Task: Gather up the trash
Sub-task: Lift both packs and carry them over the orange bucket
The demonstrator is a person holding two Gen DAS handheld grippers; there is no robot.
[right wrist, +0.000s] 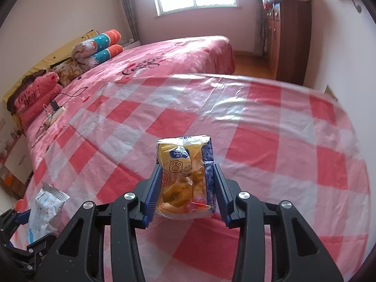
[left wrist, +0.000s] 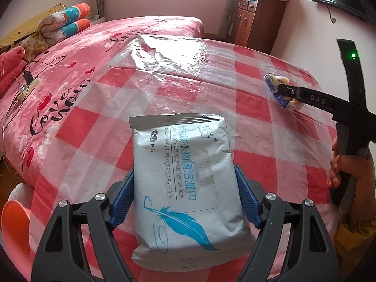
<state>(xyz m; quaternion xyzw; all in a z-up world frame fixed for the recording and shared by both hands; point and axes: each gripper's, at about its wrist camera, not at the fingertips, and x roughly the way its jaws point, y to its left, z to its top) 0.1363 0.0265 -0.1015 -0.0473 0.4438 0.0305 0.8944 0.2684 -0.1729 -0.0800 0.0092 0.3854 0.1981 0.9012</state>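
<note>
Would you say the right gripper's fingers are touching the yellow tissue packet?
Touching. The right wrist view shows both blue fingers pressed against the sides of the yellow tissue packet, squeezing it above the checked tablecloth.

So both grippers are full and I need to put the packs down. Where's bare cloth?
The checked cloth is bare beyond the tissue pack to the far edge, and between it and the wipes pack. The bed's pillow end is crowded.
</note>
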